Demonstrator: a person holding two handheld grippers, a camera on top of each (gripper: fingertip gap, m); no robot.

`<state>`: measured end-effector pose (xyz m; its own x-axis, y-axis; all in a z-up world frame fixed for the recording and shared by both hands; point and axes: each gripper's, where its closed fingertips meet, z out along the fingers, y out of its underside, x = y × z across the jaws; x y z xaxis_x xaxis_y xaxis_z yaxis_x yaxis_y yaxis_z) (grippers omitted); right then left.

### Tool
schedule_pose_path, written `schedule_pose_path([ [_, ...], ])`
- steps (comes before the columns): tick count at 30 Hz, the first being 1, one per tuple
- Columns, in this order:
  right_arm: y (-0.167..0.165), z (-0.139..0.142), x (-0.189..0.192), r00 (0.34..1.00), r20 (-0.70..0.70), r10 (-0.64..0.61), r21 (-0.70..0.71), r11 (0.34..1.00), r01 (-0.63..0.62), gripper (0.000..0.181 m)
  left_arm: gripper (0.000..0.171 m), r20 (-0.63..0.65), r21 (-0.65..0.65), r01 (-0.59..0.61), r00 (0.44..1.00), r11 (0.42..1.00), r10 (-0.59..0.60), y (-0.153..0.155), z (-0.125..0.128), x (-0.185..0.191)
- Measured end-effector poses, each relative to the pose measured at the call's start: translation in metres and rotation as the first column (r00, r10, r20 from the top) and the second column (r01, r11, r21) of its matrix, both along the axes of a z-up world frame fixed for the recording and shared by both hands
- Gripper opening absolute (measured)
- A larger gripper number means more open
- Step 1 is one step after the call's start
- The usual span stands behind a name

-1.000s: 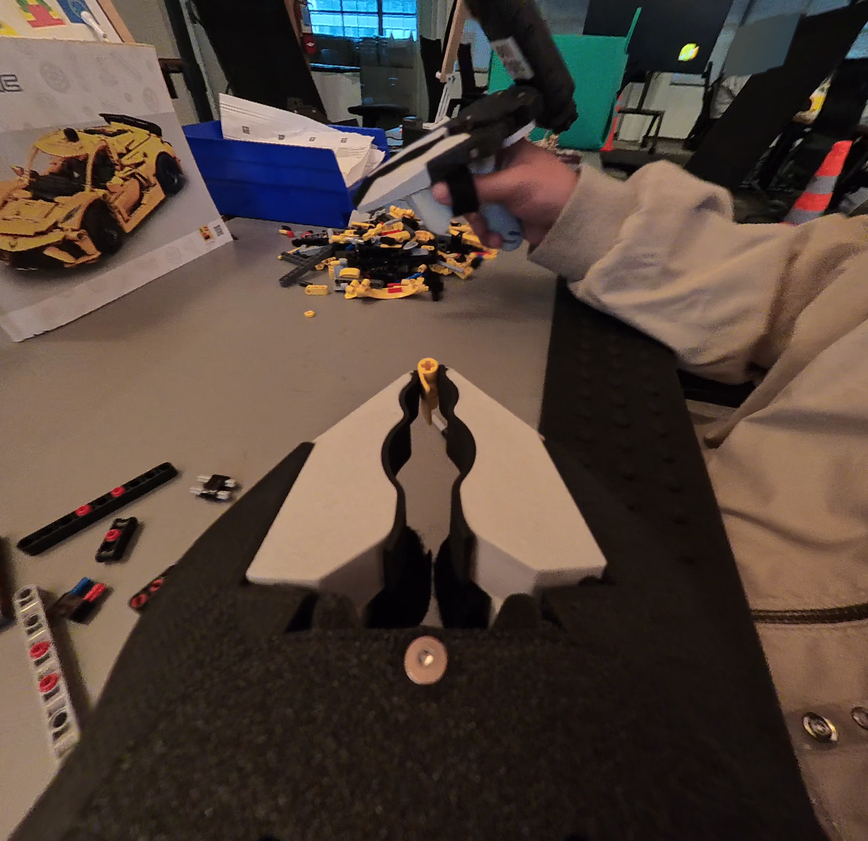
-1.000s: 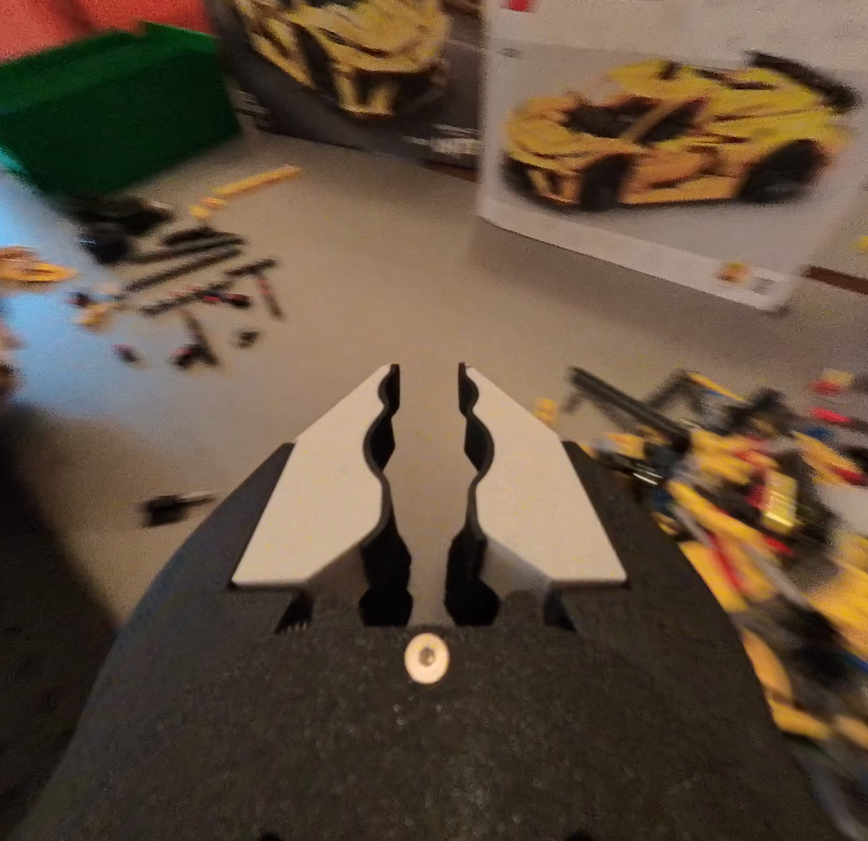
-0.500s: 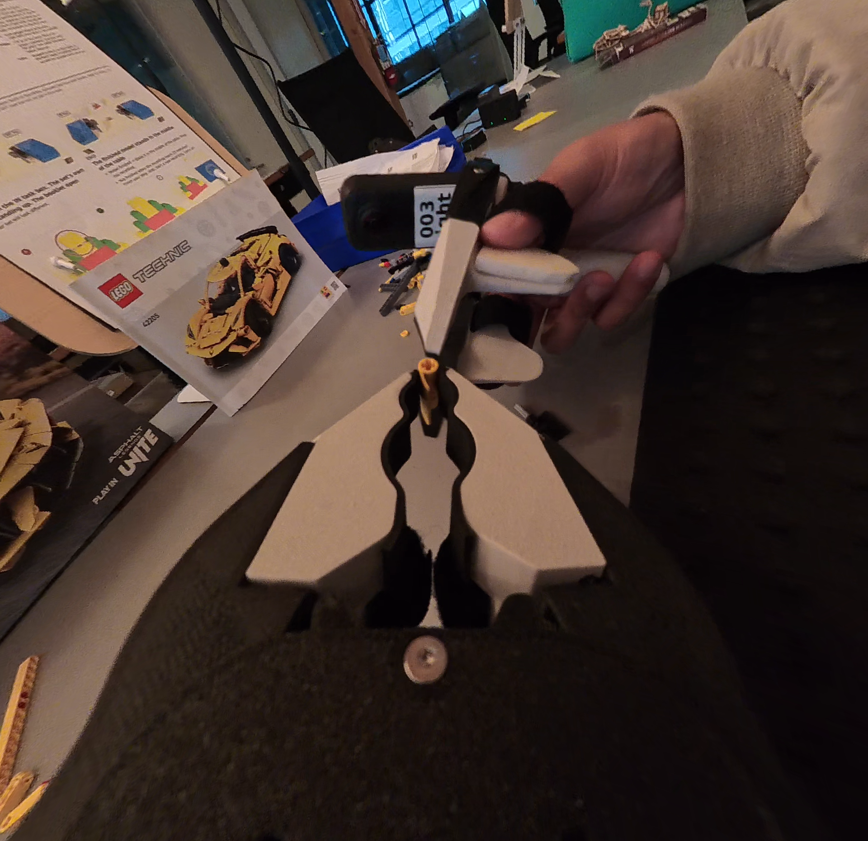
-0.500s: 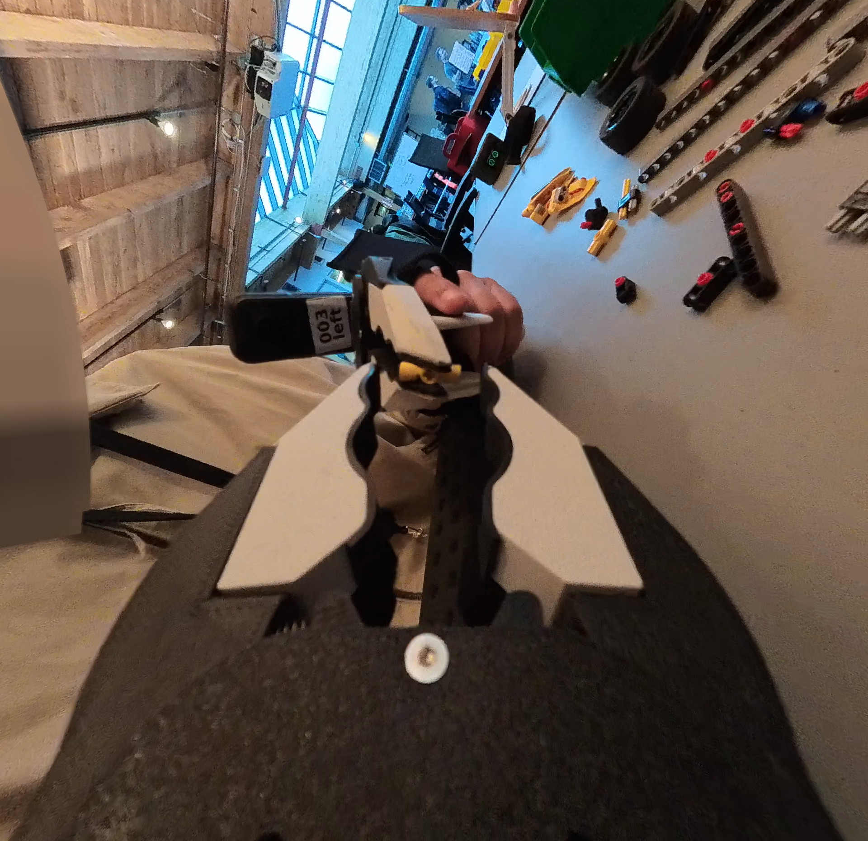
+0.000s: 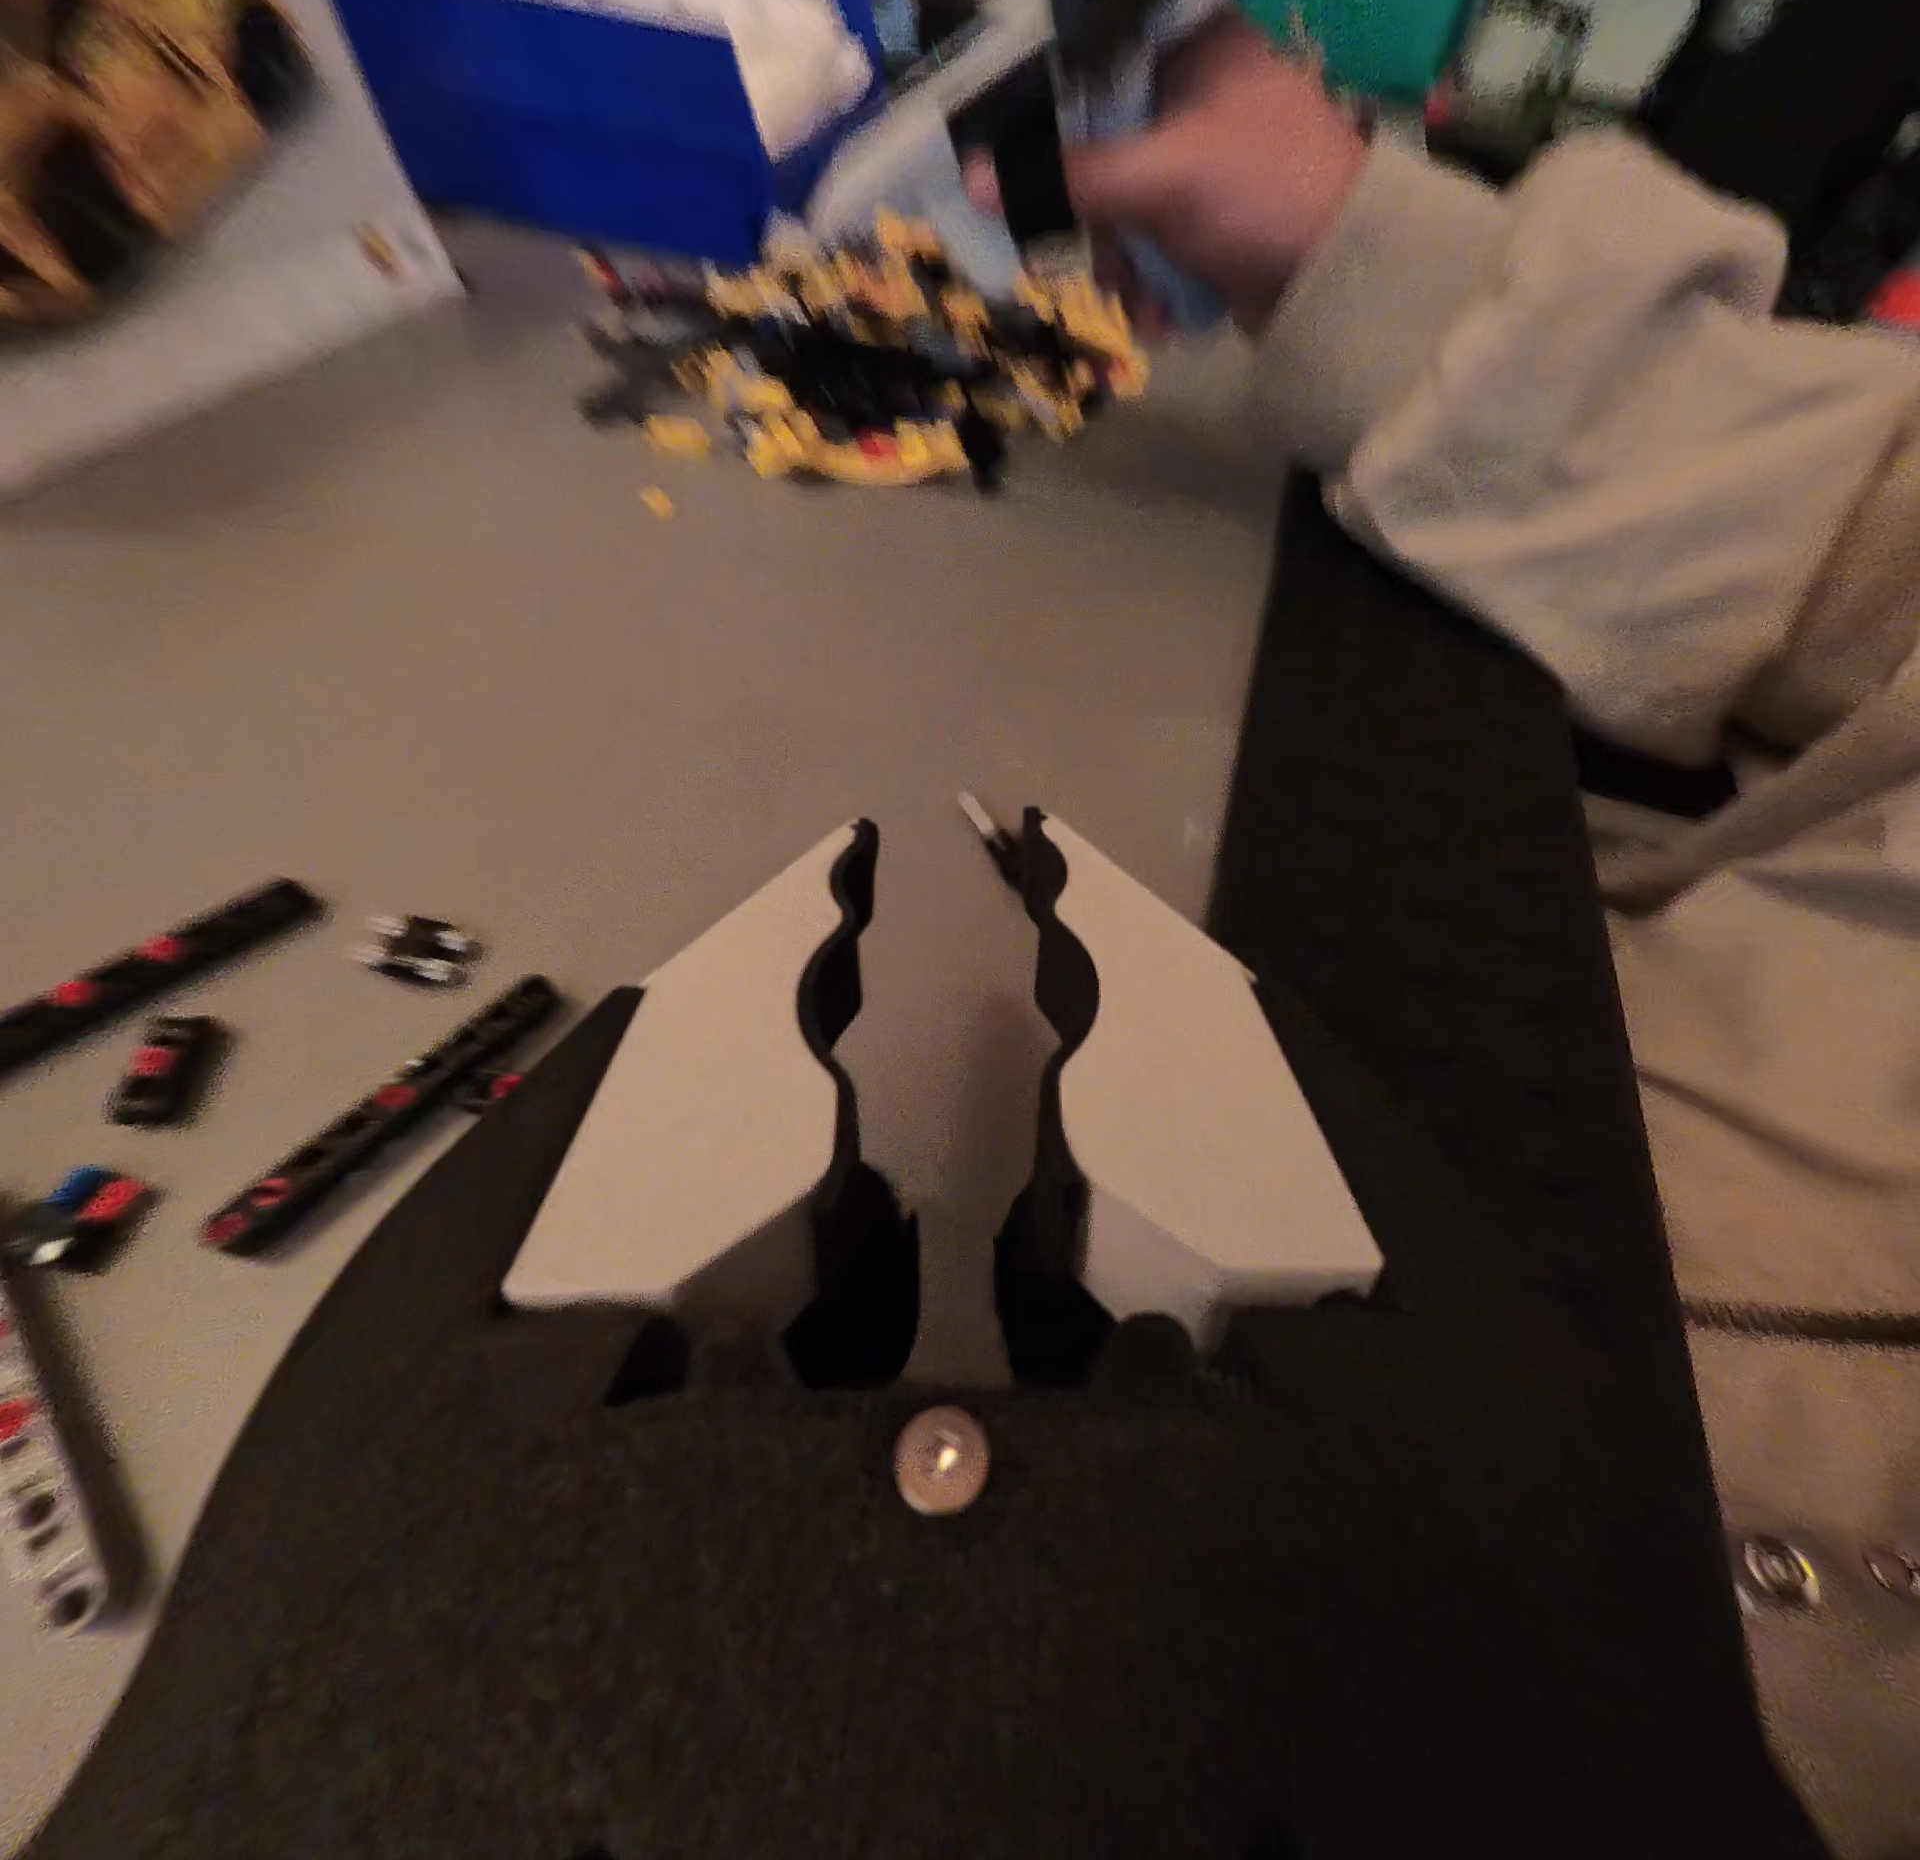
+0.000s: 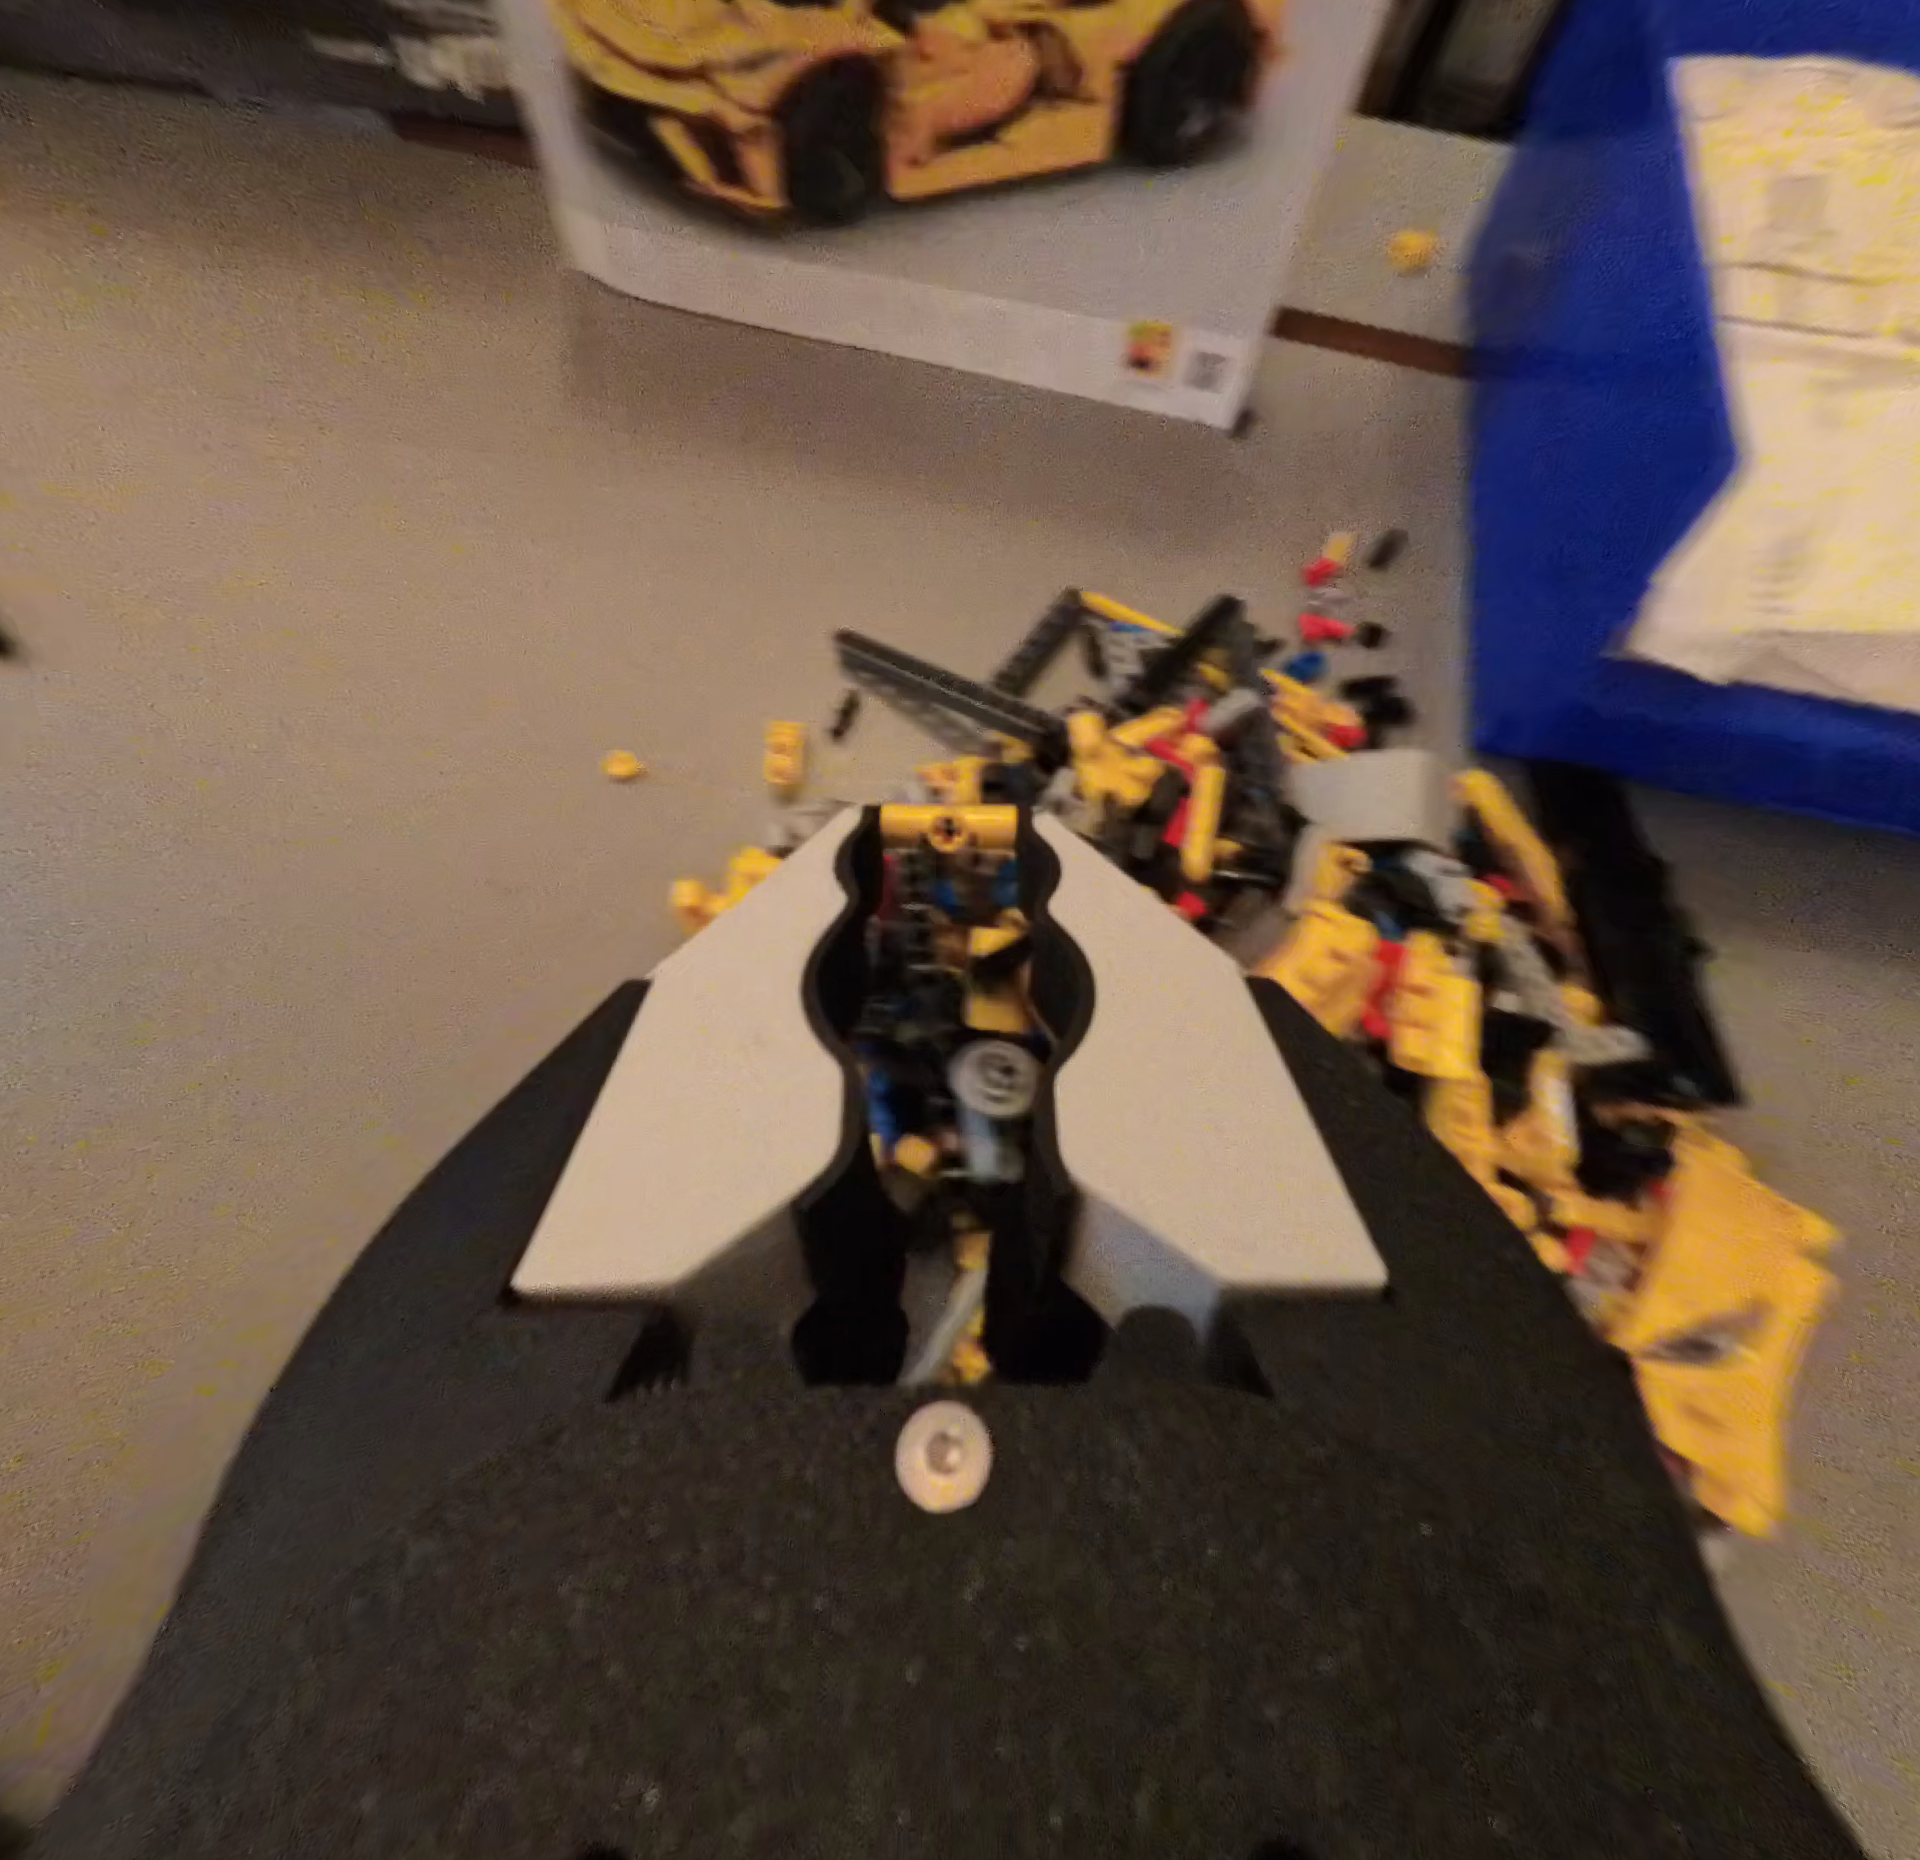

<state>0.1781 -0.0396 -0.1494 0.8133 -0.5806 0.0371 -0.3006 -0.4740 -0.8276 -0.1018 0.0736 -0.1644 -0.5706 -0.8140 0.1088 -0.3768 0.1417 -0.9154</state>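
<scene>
My left gripper (image 5: pixel 948 828) is open and empty, low over the grey table (image 5: pixel 623 688), with a tiny pale bit (image 5: pixel 975 811) by its right fingertip. My right gripper (image 6: pixel 948 818) is shut on a small yellow connector piece (image 6: pixel 948 829), held crosswise between its tips above a pile of yellow, black and red building pieces (image 6: pixel 1351 927). The left wrist view shows that pile (image 5: pixel 862 376) at the far middle. There the right gripper (image 5: pixel 935 179), blurred, hangs over it in a hand with a beige sleeve (image 5: pixel 1558 439).
A blue bin with papers (image 6: pixel 1600 460) stands right of the pile. A booklet with a yellow car picture (image 6: pixel 914 148) stands behind. Black beams with red pins (image 5: pixel 384 1114) lie left of my left gripper. A black mat (image 5: pixel 1382 875) lies at its right. Tip to tip, the grippers are about 30 cm apart. Measured from the fingertips, the tiny pale bit (image 5: pixel 975 811) is 8 cm or so from the left gripper and 25 cm from the right.
The yellow piece has passed from my left gripper to my right one. The left gripper has opened and dropped towards the table. The right one has swung back over the pile.
</scene>
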Motion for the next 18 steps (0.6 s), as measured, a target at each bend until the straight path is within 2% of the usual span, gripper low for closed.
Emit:
schedule_pose_path([
  [2,-0.027,-0.009,0.024,0.997,0.025,-0.075,-0.055,0.996,0.077,0.025,0.031,-0.078,0.083,0.033,0.997,0.996,-0.027,-0.008,-0.018,0.000],
  [4,-0.037,-0.016,0.033,0.995,0.002,-0.100,-0.052,0.994,0.100,0.027,0.022,-0.116,0.141,0.020,0.993,0.990,-0.004,-0.014,-0.026,0.005],
  [7,-0.035,-0.022,0.033,0.995,-0.016,-0.094,-0.036,0.995,0.094,0.035,0.023,-0.138,0.189,-0.007,0.990,0.982,0.034,-0.025,-0.031,0.016],
  [11,-0.031,-0.007,0.029,0.991,0.086,-0.098,-0.018,0.995,0.100,0.047,0.029,-0.212,0.282,0.056,0.977,0.958,0.006,-0.037,-0.051,0.017],
  [14,-0.013,0.008,0.006,0.994,0.101,-0.042,0.068,0.997,0.036,0.045,0.028,-0.214,0.286,0.047,0.977,0.957,0.016,-0.038,-0.052,0.020],
  [15,-0.002,0.013,-0.008,0.996,0.093,-0.006,0.115,0.993,-0.005,0.045,0.023,-0.213,0.286,0.058,0.977,0.956,0.005,-0.040,-0.053,0.020],
  [18,0.042,0.016,-0.067,0.978,0.003,0.210,0.239,0.949,-0.205,0.037,0.016,-0.185,0.320,0.082,0.982,0.944,-0.023,-0.044,-0.052,0.021],
])
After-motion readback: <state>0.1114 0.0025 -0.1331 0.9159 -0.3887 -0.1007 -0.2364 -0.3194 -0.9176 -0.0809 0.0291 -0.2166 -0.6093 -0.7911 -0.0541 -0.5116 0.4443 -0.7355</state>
